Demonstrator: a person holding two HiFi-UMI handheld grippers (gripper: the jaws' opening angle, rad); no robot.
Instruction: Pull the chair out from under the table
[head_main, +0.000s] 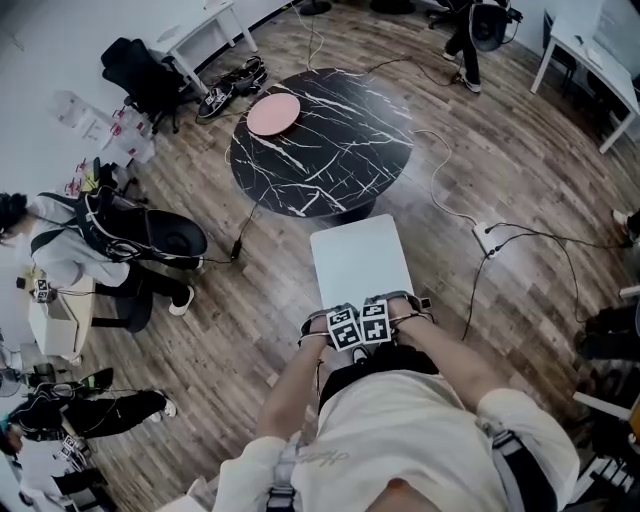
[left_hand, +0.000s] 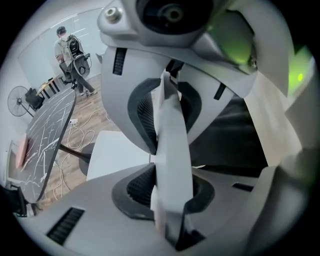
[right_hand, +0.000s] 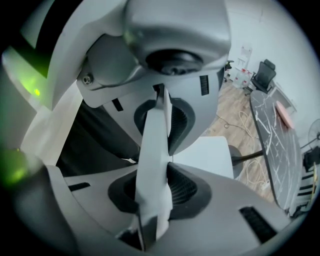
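A white chair (head_main: 360, 262) stands just clear of the round black marble table (head_main: 320, 140), its seat towards me. My left gripper (head_main: 342, 328) and right gripper (head_main: 376, 322) sit side by side on the top edge of the chair's backrest, close to my body. In the left gripper view the thin white backrest edge (left_hand: 170, 150) runs between the ribbed pads, which press on it. In the right gripper view the backrest edge (right_hand: 154, 165) is clamped the same way. The chair's legs are hidden under the seat.
A pink plate (head_main: 272, 114) lies on the table's far left. A power strip (head_main: 487, 238) with cables lies on the wooden floor to the right. People sit or crouch at the left wall (head_main: 110, 240). A white desk (head_main: 590, 60) stands far right.
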